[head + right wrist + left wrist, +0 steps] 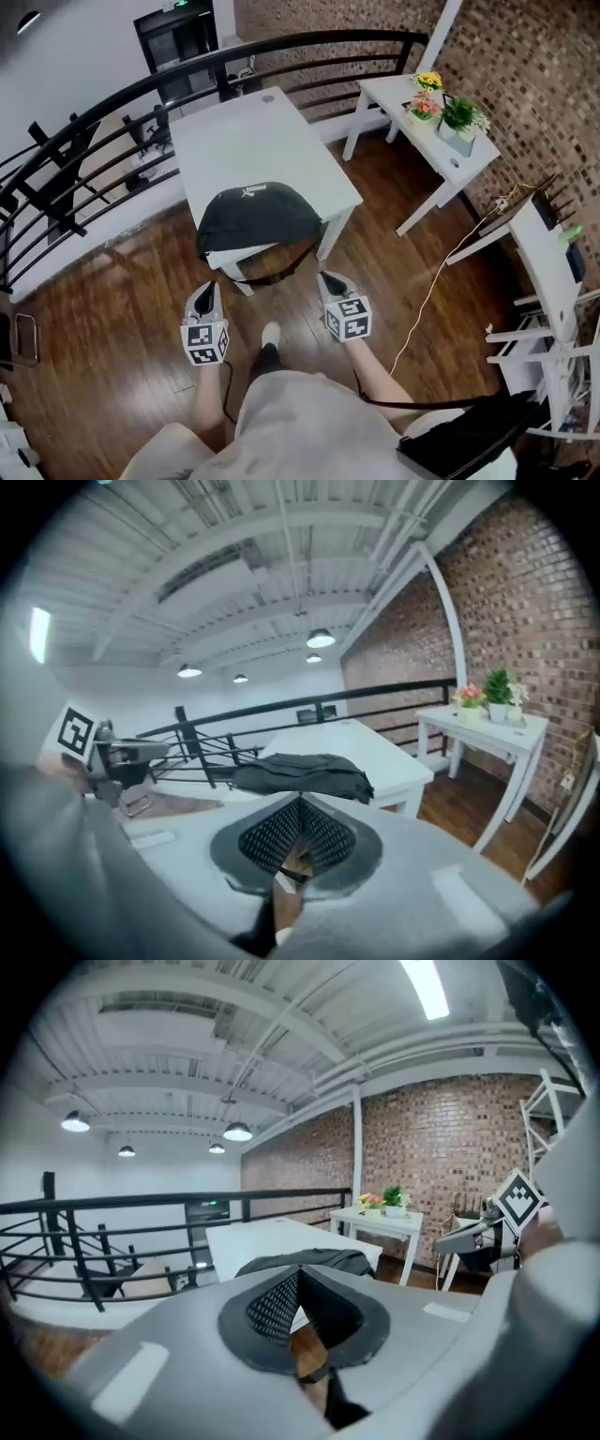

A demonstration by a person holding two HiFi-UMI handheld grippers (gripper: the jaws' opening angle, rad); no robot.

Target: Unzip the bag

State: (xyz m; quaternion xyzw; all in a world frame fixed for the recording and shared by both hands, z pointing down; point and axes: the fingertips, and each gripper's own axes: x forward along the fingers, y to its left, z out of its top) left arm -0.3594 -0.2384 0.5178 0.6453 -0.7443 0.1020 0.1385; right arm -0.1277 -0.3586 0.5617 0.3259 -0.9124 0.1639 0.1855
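Note:
A black bag lies on the near end of a white table, with a strap drooping over the front edge. Both grippers hover over the wooden floor, short of the table and apart from the bag. My left gripper is below the bag's left corner and my right gripper below its right corner. Each has its jaws pressed together with nothing between them. In the left gripper view the bag lies just beyond the shut left gripper. The right gripper view shows the bag ahead of the shut right gripper.
A black railing curves behind the table. A second white table with potted flowers stands at the right by the brick wall. A white rack and a floor cable are at the right. The person's legs are below.

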